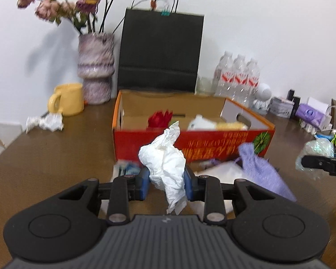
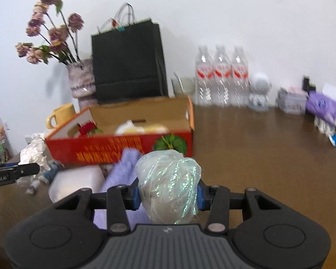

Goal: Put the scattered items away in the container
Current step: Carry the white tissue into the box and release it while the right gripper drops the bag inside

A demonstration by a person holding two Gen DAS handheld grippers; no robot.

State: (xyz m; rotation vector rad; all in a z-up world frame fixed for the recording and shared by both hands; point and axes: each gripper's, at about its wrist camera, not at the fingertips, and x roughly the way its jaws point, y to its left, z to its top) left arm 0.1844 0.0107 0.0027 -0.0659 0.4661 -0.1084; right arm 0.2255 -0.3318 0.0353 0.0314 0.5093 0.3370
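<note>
Clamped between the blue pads of the left tool is a crumpled white tissue wad, and the right tool is closed on a shimmering clear cellophane bundle, both raised off the brown wooden desk just short of the open red-and-orange cardboard box. That box already holds a red item, something white and something pale yellow. By my reading the tidying is partway done: another crumpled paper ball by the yellow mug, a lilac knitted pouch and a flat white piece lie outside.
</note>
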